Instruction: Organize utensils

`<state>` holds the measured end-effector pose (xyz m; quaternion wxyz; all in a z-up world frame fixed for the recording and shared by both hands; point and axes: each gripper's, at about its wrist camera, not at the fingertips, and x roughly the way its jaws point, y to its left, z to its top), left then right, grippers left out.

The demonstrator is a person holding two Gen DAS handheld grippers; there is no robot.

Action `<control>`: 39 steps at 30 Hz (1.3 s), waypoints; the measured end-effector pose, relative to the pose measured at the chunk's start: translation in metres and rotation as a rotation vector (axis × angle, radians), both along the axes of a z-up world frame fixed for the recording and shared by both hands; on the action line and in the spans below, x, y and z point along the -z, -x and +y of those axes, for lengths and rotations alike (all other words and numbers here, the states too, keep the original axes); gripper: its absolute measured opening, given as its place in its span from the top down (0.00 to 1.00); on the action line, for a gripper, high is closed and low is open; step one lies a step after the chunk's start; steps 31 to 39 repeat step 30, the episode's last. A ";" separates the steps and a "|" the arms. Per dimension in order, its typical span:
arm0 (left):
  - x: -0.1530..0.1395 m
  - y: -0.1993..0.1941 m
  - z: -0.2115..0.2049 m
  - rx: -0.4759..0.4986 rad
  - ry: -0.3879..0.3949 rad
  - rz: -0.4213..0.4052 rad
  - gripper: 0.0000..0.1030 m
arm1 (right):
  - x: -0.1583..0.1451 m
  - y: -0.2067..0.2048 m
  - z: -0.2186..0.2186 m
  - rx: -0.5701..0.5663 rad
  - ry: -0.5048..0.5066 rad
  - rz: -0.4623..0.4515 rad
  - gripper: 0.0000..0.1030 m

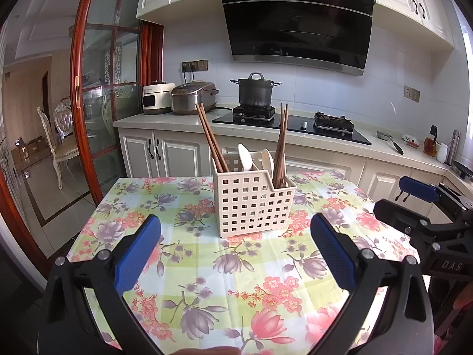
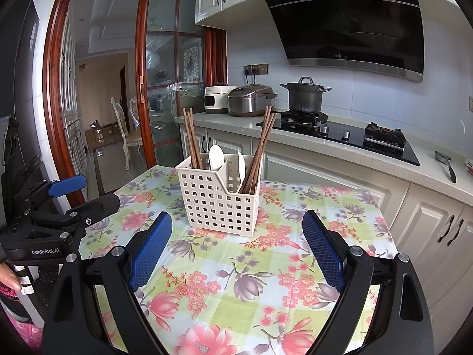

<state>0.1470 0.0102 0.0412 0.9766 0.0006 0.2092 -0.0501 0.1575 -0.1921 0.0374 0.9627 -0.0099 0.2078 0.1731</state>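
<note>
A cream perforated utensil caddy (image 1: 251, 204) (image 2: 217, 199) stands upright on the floral tablecloth (image 1: 207, 272) (image 2: 236, 281). One bundle of brown chopsticks (image 1: 211, 139) (image 2: 191, 139) leans in its left compartment, another bundle (image 1: 280, 145) (image 2: 260, 153) in its right. Two white spoons (image 1: 245, 155) (image 2: 216, 156) stick up between them. My left gripper (image 1: 235, 245) hangs open in front of the caddy, holding nothing. My right gripper (image 2: 236, 242) is open too, just short of the caddy. Each gripper appears at the edge of the other's view.
Behind the table runs a kitchen counter with a black hob (image 1: 292, 125), a grey pot (image 1: 255, 90), a rice cooker (image 1: 193, 97) and a white appliance (image 1: 156, 99). A wood-framed glass sliding door (image 1: 109, 88) is to the left. A person's hand (image 2: 10, 279) holds the left gripper.
</note>
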 end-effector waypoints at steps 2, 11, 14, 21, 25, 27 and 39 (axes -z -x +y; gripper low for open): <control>0.000 0.000 0.000 0.000 -0.001 -0.001 0.05 | 0.000 0.000 0.000 0.000 0.000 0.000 0.18; -0.003 0.002 0.001 0.021 0.007 0.002 0.05 | 0.001 0.001 0.001 0.000 0.004 0.004 0.18; -0.003 0.003 0.001 0.019 0.008 0.003 0.05 | 0.001 0.000 0.001 0.000 0.003 0.005 0.18; 0.000 0.003 -0.003 0.001 -0.042 0.000 0.05 | 0.002 0.000 0.000 0.006 0.000 0.007 0.18; 0.000 0.001 -0.002 0.013 -0.023 0.000 0.05 | 0.003 -0.001 0.000 0.007 0.000 0.008 0.18; -0.001 0.002 -0.001 0.013 -0.023 -0.002 0.05 | 0.003 0.000 0.000 0.006 0.000 0.008 0.18; -0.001 0.003 -0.001 0.018 -0.018 -0.002 0.05 | 0.002 0.000 0.000 0.006 -0.001 0.007 0.18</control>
